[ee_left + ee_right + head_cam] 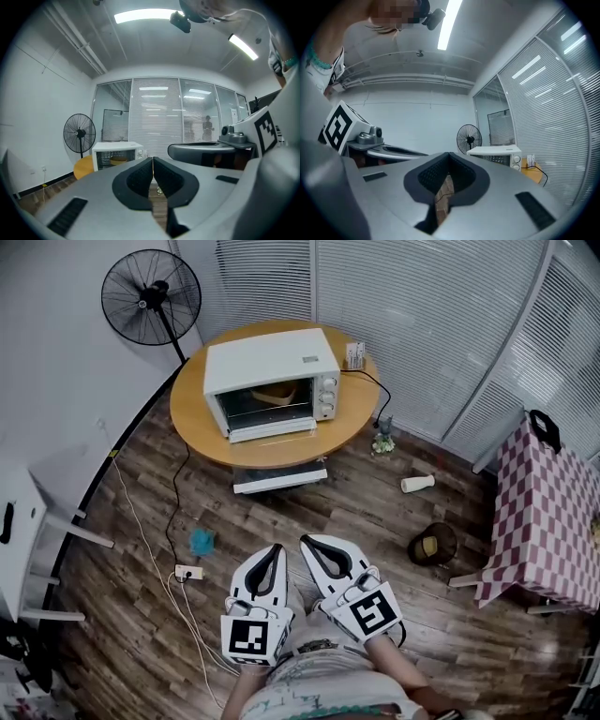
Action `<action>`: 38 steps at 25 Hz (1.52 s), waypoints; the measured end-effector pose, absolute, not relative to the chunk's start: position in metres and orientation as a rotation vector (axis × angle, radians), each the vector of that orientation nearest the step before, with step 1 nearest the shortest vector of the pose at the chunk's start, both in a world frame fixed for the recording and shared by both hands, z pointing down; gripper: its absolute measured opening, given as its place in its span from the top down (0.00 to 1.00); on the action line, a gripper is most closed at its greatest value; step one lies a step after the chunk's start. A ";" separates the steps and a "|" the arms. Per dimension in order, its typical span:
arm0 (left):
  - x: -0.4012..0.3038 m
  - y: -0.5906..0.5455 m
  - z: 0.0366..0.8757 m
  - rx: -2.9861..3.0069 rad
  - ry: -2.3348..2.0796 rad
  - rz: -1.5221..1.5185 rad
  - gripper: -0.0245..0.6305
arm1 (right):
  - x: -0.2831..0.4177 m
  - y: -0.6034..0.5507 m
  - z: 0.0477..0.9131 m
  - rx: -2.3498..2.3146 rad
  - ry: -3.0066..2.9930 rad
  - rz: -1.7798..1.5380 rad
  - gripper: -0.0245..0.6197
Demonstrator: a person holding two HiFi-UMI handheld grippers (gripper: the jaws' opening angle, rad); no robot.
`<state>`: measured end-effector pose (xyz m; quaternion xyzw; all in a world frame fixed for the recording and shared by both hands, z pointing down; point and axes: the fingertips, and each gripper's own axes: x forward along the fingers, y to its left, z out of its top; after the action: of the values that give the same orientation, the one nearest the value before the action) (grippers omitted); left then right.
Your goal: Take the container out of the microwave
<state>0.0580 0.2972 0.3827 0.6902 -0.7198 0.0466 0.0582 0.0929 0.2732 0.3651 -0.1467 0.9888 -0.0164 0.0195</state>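
Head view, container: a tan container [273, 394] sits inside the white microwave [270, 381] on the round wooden table [202, 418], at 12 o'clock from the grippers and well apart from them.
Head view, pose: the left gripper [276, 549] and right gripper [306, 542] are held side by side in front of the body, tips angled towards each other.
Head view, risk: a power strip [188, 572] and its cable lie on the floor at 9 o'clock of the left gripper and could catch a foot on the way to the table.
Left gripper view, jaws: pressed together with nothing between them; the microwave is at 9 o'clock.
Left gripper view, risk: I cannot tell whether the door is open, and reaching in before it is would knock the glass.
Right gripper view, jaws: closed and empty; the microwave is at 3 o'clock, the fan [468, 137] at 1 o'clock.
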 end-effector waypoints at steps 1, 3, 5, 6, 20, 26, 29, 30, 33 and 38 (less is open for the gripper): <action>0.055 0.294 0.383 2.096 -2.172 0.139 0.94 | 0.090 0.269 0.366 -0.466 3.070 -0.051 0.97; 0.049 0.284 0.384 2.110 -2.153 0.135 0.94 | 0.084 0.260 0.367 -0.485 3.071 -0.048 0.97; 0.043 0.273 0.385 2.123 -2.138 0.137 0.94 | 0.077 0.251 0.369 -0.498 3.070 -0.045 0.97; 0.039 0.267 0.385 2.130 -2.131 0.136 0.94 | 0.073 0.246 0.368 -0.503 3.072 -0.046 0.97; -0.031 0.179 0.379 2.239 -2.053 0.102 0.94 | 0.003 0.166 0.362 -0.600 3.054 -0.006 0.97; -0.056 0.155 0.385 2.264 -2.007 0.121 0.94 | -0.021 0.140 0.367 -0.659 3.043 0.017 0.97; -0.066 0.147 0.388 2.278 -1.982 0.128 0.94 | -0.032 0.132 0.370 -0.675 3.046 0.009 0.97; -0.069 0.144 0.388 2.283 -1.975 0.130 0.94 | -0.035 0.130 0.372 -0.683 3.044 0.014 0.97; -0.077 0.139 0.390 2.300 -1.956 0.134 0.94 | -0.046 0.126 0.374 -0.691 3.050 -0.004 0.97; -0.091 0.135 0.393 2.318 -1.936 0.136 0.94 | -0.061 0.124 0.376 -0.709 3.053 -0.007 0.97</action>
<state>-0.0909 0.1350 0.3935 0.7653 -0.6393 0.0448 0.0592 -0.0610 0.1238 0.3762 -0.2261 0.9741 -0.0023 0.0036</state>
